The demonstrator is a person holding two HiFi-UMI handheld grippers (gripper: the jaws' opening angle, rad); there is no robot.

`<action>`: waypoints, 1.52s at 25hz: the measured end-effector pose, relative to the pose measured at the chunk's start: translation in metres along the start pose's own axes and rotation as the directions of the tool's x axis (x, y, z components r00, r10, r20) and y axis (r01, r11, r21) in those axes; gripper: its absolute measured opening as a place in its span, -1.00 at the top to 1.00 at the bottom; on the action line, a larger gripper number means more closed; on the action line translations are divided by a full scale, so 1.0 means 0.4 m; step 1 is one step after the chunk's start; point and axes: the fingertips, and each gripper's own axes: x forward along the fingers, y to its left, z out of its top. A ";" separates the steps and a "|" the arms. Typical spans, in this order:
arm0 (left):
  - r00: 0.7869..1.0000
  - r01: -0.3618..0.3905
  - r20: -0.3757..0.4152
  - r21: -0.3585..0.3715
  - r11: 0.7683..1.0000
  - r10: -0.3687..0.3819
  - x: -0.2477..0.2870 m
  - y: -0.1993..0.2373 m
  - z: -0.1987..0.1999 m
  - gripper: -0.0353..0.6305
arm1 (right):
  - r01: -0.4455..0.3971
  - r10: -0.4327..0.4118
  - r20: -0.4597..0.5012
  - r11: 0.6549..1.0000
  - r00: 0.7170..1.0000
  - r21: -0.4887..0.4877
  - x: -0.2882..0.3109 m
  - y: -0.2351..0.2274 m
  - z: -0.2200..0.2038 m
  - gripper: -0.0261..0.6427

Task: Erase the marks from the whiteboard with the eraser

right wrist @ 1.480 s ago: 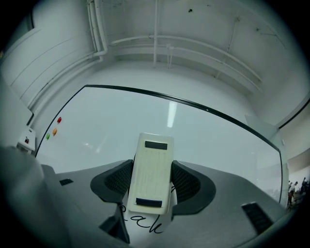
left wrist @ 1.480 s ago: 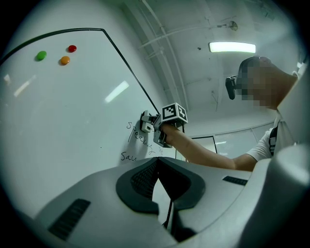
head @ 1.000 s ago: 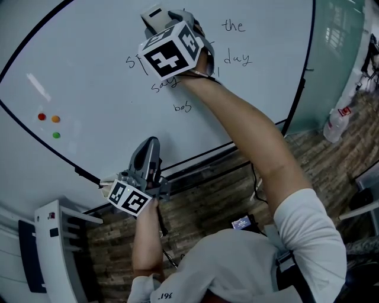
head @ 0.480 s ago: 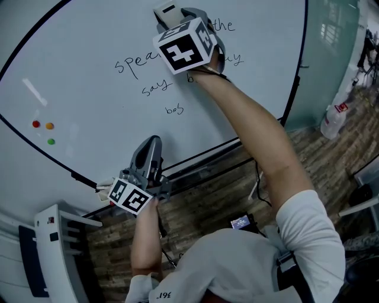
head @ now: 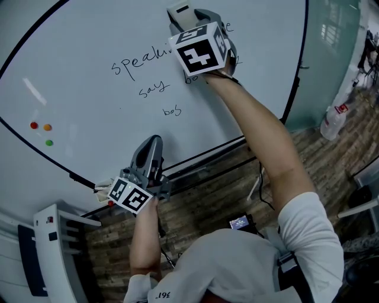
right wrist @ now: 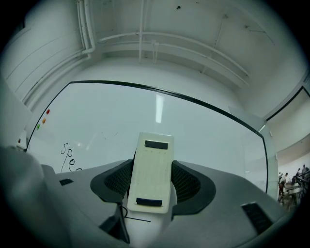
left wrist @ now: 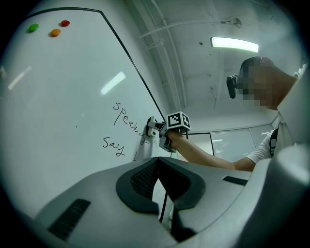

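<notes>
Reading the head view, the student is asking: "Where is the eraser (head: 179,12) sitting, and what are the two grippers doing?"

The tutor is answering: "The right gripper (head: 188,23) is carrying it. The eraser is projecting past the jaw tips and lying against the whiteboard (head: 83,35), at the end of the word 'speaking' (head: 139,62). 'Say' (head: 153,89) and a third short word (head: 172,110) are waiting to the left of those jaws. The left gripper (head: 148,148) is hanging near the board's lower edge, well apart from the writing."

"Is the left gripper view adding anything?"

"It is showing the left jaws brought together with nothing between them. Far ahead of their tips, the eraser is meeting the board beside the script."

"And the right gripper view?"

"The right jaws are standing partly open and clamping the eraser's two long sides. Its long axis is running along the jaws and pointing forward beyond the fingertips. Its back, with two dark strips, is facing the camera, so the wiping face is probably lying toward the board."

"How is this stroke best made?"

"By holding that face flat under even pressure and sweeping crosswise to the long axis, in overlapping passes. Tilting onto an edge is likely to leave streaks."
</notes>
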 end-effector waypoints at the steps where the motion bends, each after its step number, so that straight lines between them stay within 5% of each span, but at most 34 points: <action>1: 1.000 0.001 -0.002 0.000 1.000 -0.001 0.003 -0.002 -0.002 0.88 | 0.005 -0.005 -0.001 1.000 1.000 0.004 -0.003 -0.010 -0.008 0.12; 38: 1.000 -0.009 -0.029 -0.018 1.000 0.009 0.042 -0.010 -0.051 0.88 | 0.111 -0.123 -0.122 0.989 0.985 -0.100 -0.041 -0.303 -0.260 0.12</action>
